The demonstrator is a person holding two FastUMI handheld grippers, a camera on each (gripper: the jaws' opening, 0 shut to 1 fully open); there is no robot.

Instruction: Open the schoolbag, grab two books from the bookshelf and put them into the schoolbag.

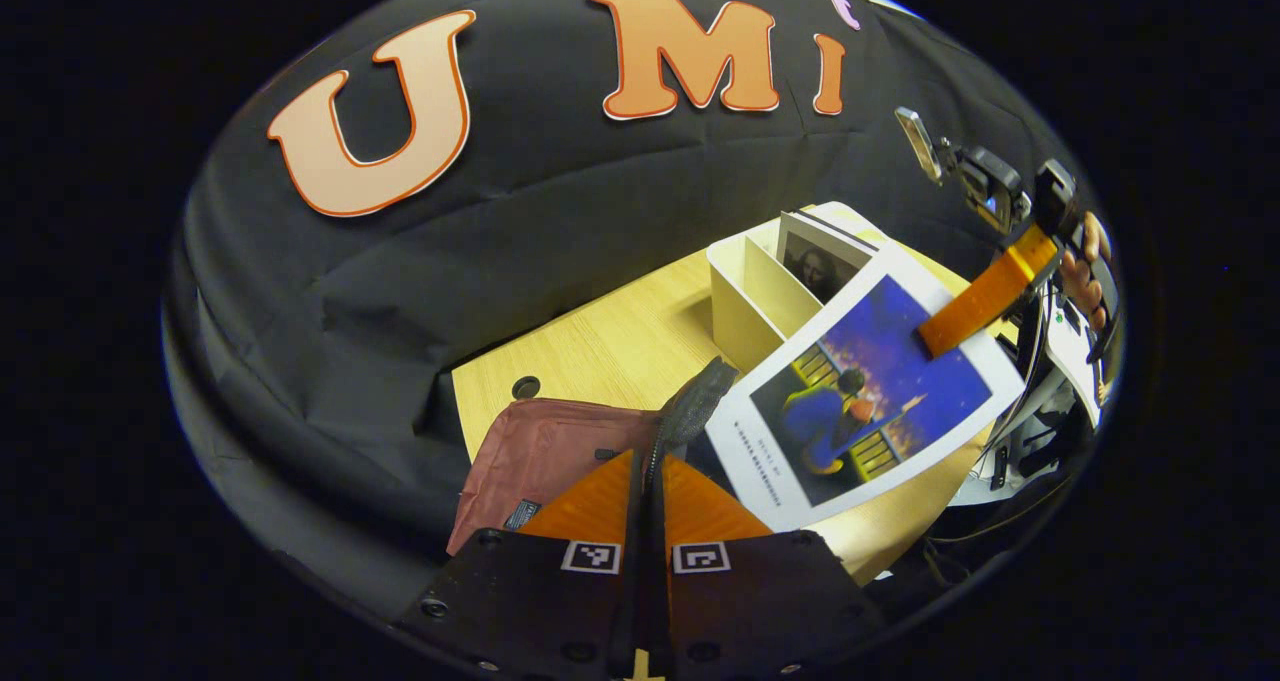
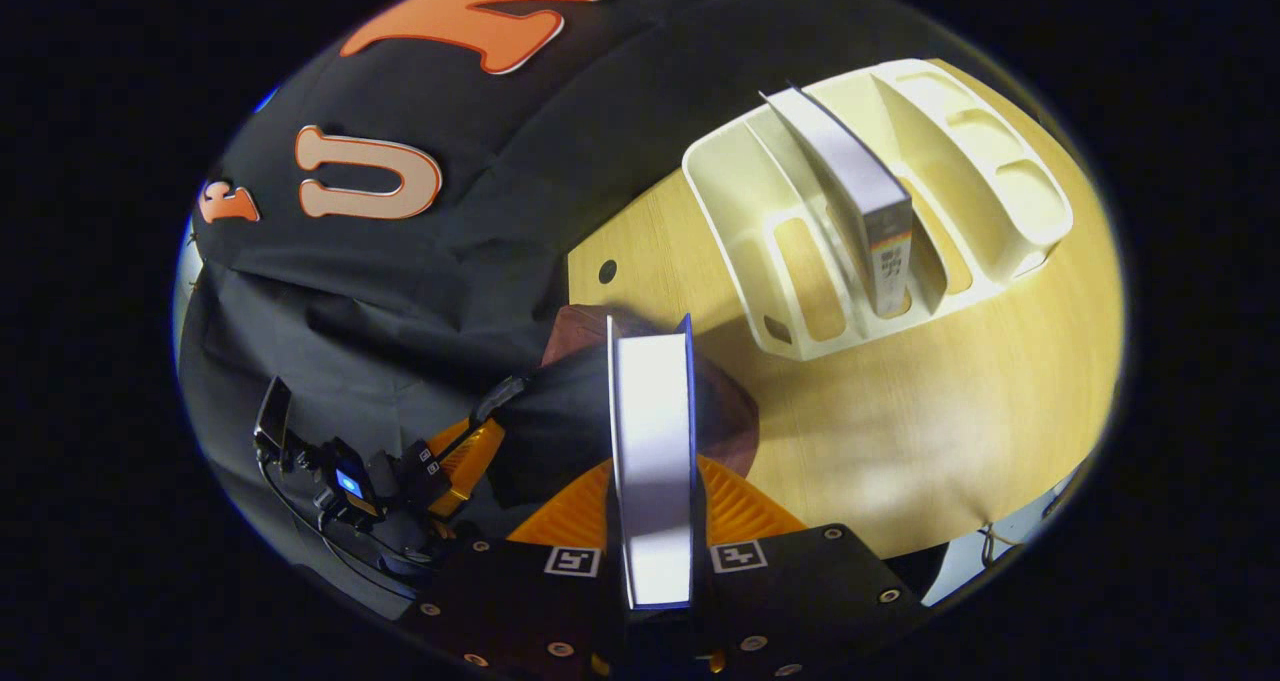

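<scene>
Both tongs are clamped: my left tongs (image 1: 648,481) pinch the dusty-pink fabric schoolbag's (image 1: 545,451) black strap (image 1: 690,411), my right tongs (image 2: 652,521) grip a white-bordered, blue-covered book (image 2: 652,441).

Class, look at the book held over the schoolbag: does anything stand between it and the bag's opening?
Nothing visible does. The right gripper holds the book just above the schoolbag, while the left gripper pinches the bag's dark flap and lifts it aside.

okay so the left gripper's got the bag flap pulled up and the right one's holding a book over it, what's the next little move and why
Probably lower the book edge-first into the bag. The right gripper clamps it just above the opening, while the left gripper pinches the flap up, so the way looks open. A second book waits in the rack.
</scene>
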